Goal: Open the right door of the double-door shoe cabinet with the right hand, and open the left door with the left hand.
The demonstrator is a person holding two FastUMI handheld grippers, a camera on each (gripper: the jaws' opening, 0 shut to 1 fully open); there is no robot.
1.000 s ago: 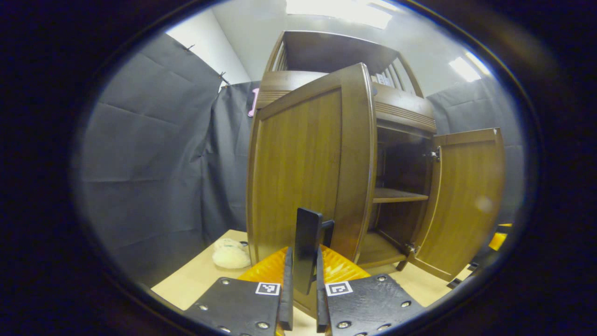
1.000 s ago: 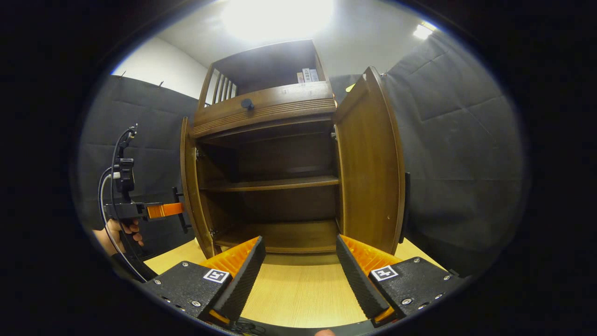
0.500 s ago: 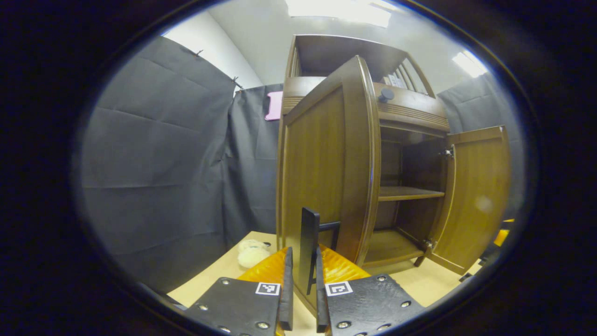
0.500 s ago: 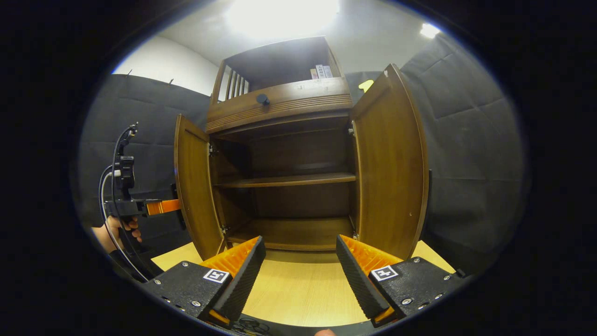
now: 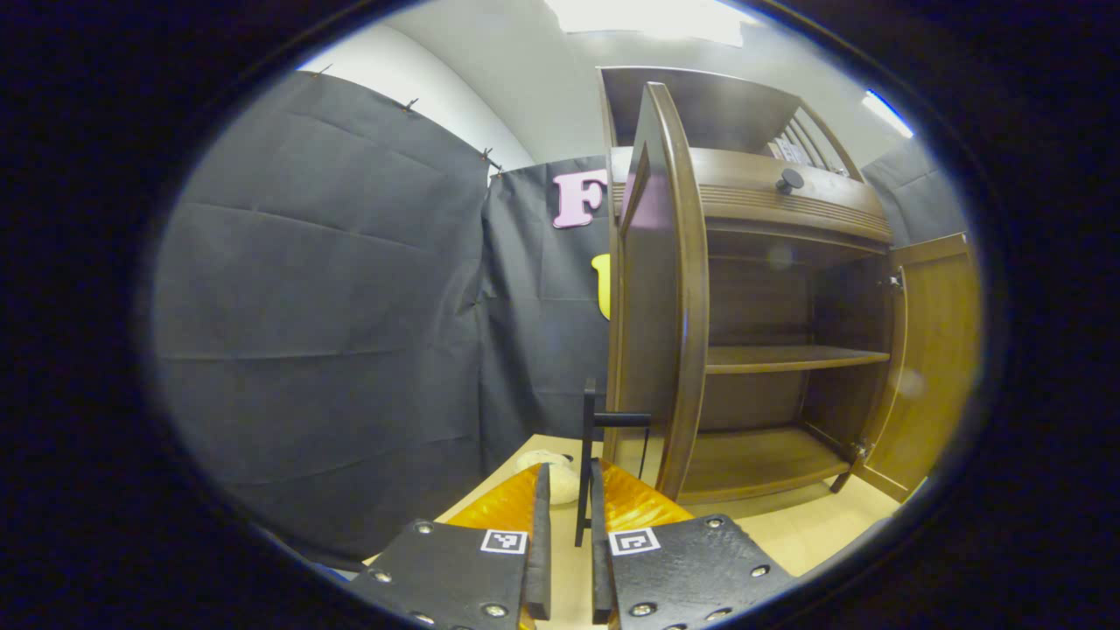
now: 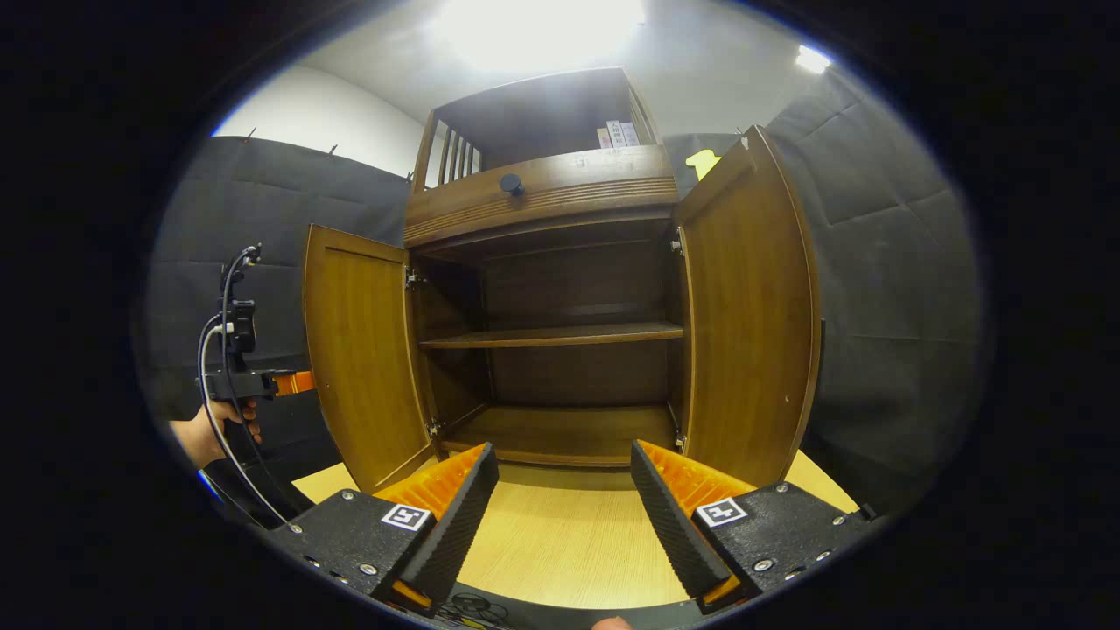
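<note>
The brown wooden shoe cabinet [image 6: 542, 197] stands with both doors wide open. In the right gripper view, the left door [image 6: 359, 367] and the right door [image 6: 748, 315] flank two bare shelves. My right gripper [image 6: 563, 451] hangs open above the light wood floor in front of the cabinet, holding nothing. Beside the left door, a hand [image 6: 210, 433] holds my left gripper [image 6: 271, 383]. In the left gripper view, the left door [image 5: 678, 289] shows edge-on. Its thin black handle [image 5: 588, 437] stands between the near-closed fingers of my left gripper [image 5: 570, 468]. The right door [image 5: 932, 350] is at the far right.
A white fluffy object [image 5: 535, 458] lies on the floor left of the cabinet. A drawer with a round black knob [image 6: 511, 183] sits above the doors, with an open top shelf over it. Black cloth walls close in on both sides.
The left door has swung much farther open, from half open to edge-on in the left gripper view, with my left gripper following its handle. The right gripper stays open; its view has shifted slightly.
</note>
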